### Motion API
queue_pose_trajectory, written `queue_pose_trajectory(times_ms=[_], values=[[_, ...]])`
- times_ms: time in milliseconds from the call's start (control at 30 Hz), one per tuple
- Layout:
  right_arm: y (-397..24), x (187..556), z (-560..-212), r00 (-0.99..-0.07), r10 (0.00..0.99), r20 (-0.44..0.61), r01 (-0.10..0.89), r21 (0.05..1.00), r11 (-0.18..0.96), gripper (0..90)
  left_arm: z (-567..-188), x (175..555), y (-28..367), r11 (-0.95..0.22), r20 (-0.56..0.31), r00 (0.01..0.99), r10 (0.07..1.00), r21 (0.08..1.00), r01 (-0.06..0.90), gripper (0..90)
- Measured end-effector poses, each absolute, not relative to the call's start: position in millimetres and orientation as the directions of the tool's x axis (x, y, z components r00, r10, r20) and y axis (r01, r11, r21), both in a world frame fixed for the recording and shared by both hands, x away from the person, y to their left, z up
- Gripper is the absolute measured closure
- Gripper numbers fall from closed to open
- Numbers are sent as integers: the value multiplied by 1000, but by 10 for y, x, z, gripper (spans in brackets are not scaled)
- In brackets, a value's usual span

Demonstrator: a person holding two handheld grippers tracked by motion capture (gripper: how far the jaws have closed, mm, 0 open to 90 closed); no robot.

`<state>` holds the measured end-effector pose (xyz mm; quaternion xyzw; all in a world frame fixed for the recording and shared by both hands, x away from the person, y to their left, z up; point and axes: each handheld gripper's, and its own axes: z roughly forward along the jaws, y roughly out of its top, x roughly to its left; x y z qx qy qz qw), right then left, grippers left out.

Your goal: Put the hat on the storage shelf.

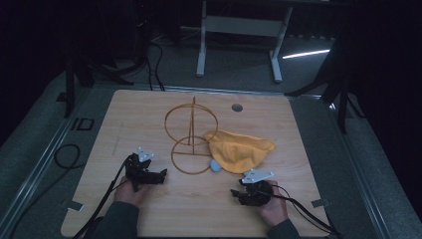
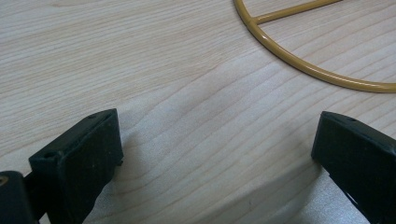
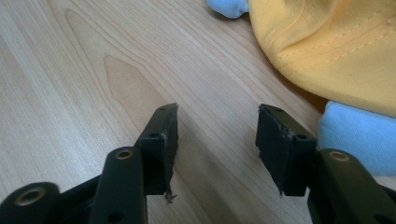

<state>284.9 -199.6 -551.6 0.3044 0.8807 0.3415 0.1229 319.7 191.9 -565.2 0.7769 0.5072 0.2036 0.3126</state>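
Cap (image 1: 240, 151), yellow with a pale blue part at its edge, lies on the wooden table (image 1: 149, 107), touching the right side of a wire stand (image 1: 191, 134). Left of the stand's base ring, the left gripper (image 1: 161, 174) rests with jaws wide apart, holding nothing. Below the cap, the right gripper (image 1: 235, 193) sits partly open, empty, just beside the blue part.

high view: above near edge, facing forward-down over whole desk (image 1: 149, 209) | left gripper view: close, low, sharing wire stand (image 2: 299, 65) | right gripper view: close, sharing yellow cap (image 3: 336, 51)
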Motion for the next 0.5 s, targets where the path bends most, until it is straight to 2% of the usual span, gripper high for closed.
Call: queue_pose_trajectory(times_ms=[500], values=[[-2141, 2913, -5504, -758, 653, -15, 478, 669, 569, 468, -5652, 3197, 1919, -290, -1, 402, 915, 692, 661, 19]])
